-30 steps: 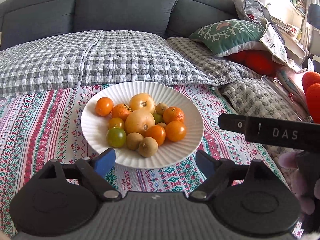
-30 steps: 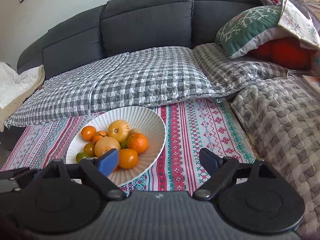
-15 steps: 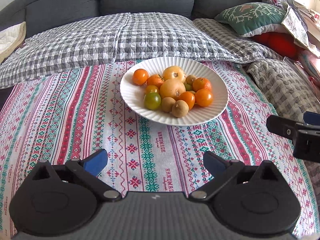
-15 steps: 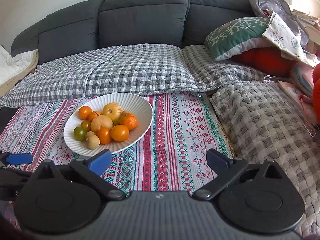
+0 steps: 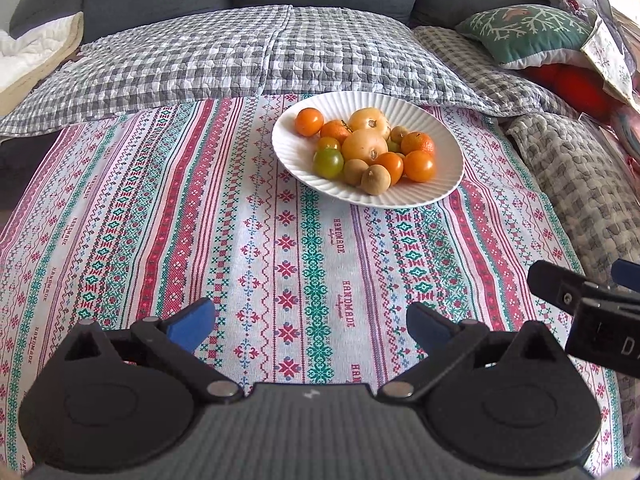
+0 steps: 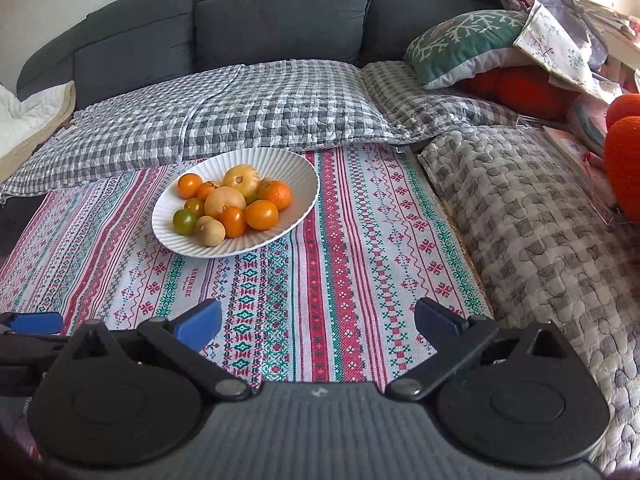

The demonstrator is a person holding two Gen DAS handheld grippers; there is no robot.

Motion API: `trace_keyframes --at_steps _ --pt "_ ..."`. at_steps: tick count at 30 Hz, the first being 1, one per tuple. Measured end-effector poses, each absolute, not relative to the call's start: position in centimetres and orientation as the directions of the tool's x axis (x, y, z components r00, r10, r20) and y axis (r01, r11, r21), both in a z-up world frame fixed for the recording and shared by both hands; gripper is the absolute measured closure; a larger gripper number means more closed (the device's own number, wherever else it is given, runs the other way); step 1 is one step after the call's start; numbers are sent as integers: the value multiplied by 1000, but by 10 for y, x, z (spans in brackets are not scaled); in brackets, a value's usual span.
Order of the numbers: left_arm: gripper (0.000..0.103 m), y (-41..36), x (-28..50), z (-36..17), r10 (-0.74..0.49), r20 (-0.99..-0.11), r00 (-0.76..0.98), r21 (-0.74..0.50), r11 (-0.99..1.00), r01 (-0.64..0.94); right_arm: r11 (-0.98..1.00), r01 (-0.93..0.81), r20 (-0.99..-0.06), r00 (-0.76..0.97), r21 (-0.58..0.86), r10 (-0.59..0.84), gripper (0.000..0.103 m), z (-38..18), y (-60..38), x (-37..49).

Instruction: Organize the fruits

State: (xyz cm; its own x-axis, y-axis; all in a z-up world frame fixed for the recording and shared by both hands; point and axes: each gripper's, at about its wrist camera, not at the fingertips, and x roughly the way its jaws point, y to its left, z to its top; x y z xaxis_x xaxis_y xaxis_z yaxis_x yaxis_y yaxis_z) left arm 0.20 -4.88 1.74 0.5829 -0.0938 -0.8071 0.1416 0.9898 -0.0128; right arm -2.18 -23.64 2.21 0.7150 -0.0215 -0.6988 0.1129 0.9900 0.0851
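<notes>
Now the white ribbed plate (image 5: pixel 448 148) sits on the striped embroidered cloth (image 5: pixel 256 240), towards one o'clock from the left gripper (image 5: pixel 310 322) in the left wrist view and towards eleven o'clock from the right gripper (image 6: pixel 318 320) in the right wrist view; all the fruit lies heaped inside it, none on the cloth. Two pale yellow round fruits (image 5: pixel 367 146) fill the middle of the heap; a green tomato (image 5: pixel 328 163) lies at nine o'clock of the pile, two small brown fruits (image 5: pixel 375 179) at six o'clock by the near rim, an orange tomato (image 5: pixel 419 166) at four o'clock, a mandarin (image 5: pixel 417 143) at three o'clock, and another orange tomato (image 5: pixel 309 121) at eleven o'clock, a little apart from the rest. Both grippers hang over bare cloth well short of the plate; the left gripper's jaws have just been opening and stand wide apart with nothing between the blue pads; the right gripper's jaws have likewise just been opening and are released, empty, spread wide. At four o'clock in the left wrist view the right gripper's black finger shows; at nine o'clock in the right wrist view a blue pad of the left gripper peeks in. Beyond the plate, at twelve o'clock, a grey checked quilt (image 6: pixel 248 112) covers the dark grey sofa (image 6: pixel 280 12); at two o'clock lies a green cushion (image 6: pixel 460 44).
</notes>
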Motion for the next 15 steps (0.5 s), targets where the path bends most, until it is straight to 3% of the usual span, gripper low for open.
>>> trace_keyframes --at_steps 15 --pt "6 -43 2 19 -62 -805 590 7 993 115 994 101 -702 711 47 -39 0 20 -226 -16"
